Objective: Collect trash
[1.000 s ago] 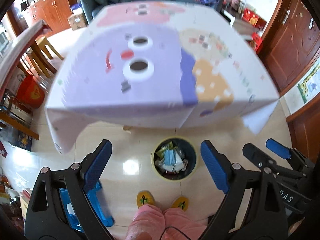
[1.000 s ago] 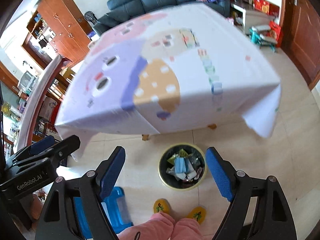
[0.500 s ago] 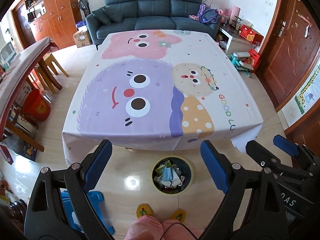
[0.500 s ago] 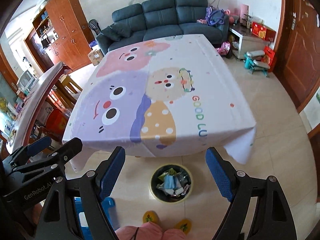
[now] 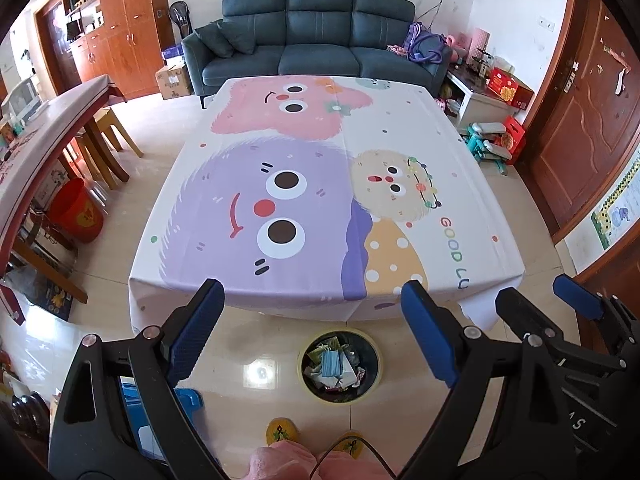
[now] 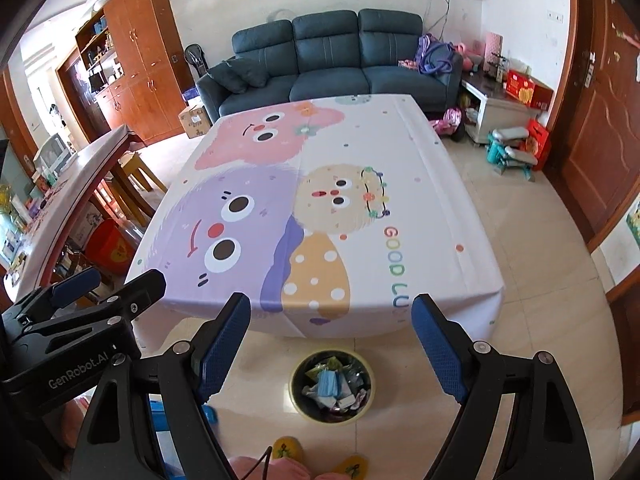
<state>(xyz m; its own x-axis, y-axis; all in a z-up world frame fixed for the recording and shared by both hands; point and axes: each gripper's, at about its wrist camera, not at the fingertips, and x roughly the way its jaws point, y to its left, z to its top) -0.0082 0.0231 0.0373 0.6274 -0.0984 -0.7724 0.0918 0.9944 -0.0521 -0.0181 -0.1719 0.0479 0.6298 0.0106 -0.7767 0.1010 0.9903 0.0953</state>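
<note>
A round dark trash bin (image 5: pixel 339 365) with a yellow rim stands on the floor before the table, holding crumpled wrappers and a blue face mask (image 5: pixel 333 362). It also shows in the right wrist view as the bin (image 6: pixel 331 386). My left gripper (image 5: pixel 312 332) hangs high above the floor, open and empty, blue pads wide apart. My right gripper (image 6: pixel 331 344) is also open and empty. The table (image 5: pixel 320 184) carries a cartoon cloth with no trash visible on it. Each gripper appears at the edge of the other's view.
A person's yellow slippers (image 5: pixel 282 432) and pink trouser legs are just below the bin. A blue stool (image 5: pixel 184 400) sits at lower left. A red bucket (image 5: pixel 78 210) and wooden table stand left, a sofa (image 5: pixel 316 44) behind, toys and a door right.
Both grippers have risen and tilted up, so the table has receded and the whole cloth and sofa are in view. The bin has dropped lower in the frames. Both grippers stay open.
</note>
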